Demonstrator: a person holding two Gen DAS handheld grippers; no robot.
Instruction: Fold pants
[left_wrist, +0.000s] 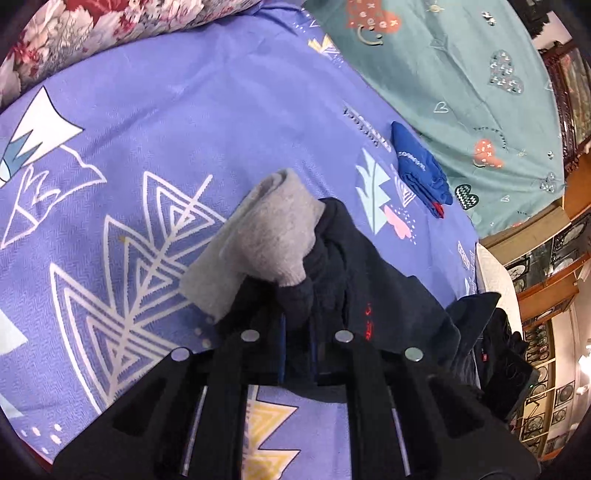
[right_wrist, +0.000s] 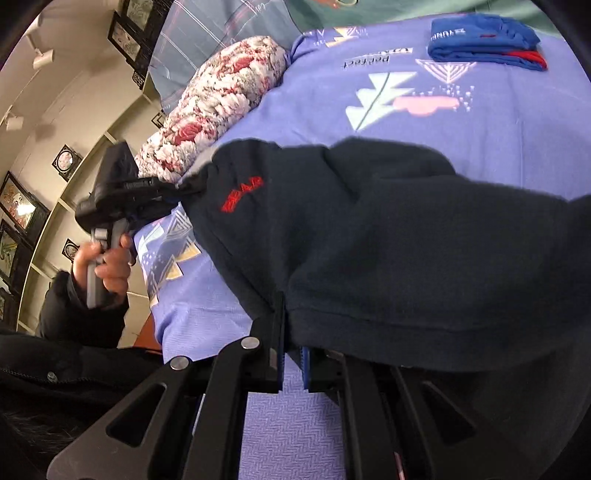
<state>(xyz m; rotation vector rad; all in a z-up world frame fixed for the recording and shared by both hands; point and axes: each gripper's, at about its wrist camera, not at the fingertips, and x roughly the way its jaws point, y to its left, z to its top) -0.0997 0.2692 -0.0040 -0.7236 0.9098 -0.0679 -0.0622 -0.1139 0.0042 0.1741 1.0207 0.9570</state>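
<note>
Garment: dark navy fleece pants (right_wrist: 388, 236) with red embroidered lettering, partly lifted and draped over a purple patterned bedsheet (left_wrist: 155, 122); a grey inner lining (left_wrist: 258, 240) is turned outward at one end.
Location of garment: held between the two grippers above the near part of the bed, one span sagging toward the sheet.
Left gripper (left_wrist: 295, 328): jaws closed to a narrow gap, dark fabric bunched and pinched between them where the grey lining meets the navy cloth.
Right gripper (right_wrist: 293, 339): jaws nearly together, the hemmed edge of the pants clamped between the blue pads.
Left hand (right_wrist: 107, 266): seen in the right wrist view, wrapped around the grey handle of its gripper.
Other items: a folded blue garment (left_wrist: 421, 170) lying well apart on the sheet; a floral quilt (right_wrist: 218, 107) at the far edge; a teal patterned cover (left_wrist: 461, 74) beyond the sheet.
Stage (judged): an early lift and spread, no fold yet laid.
Risk, grip: a thick bunch is held on the left; layers may slip out unevenly when tension is applied.
Risk, alignment: the everted lining and twisted cloth may be trapped inside the fold, leaving a lumpy result.
Risk, drag: the sagging span may catch the sheet and wrinkle it.
</note>
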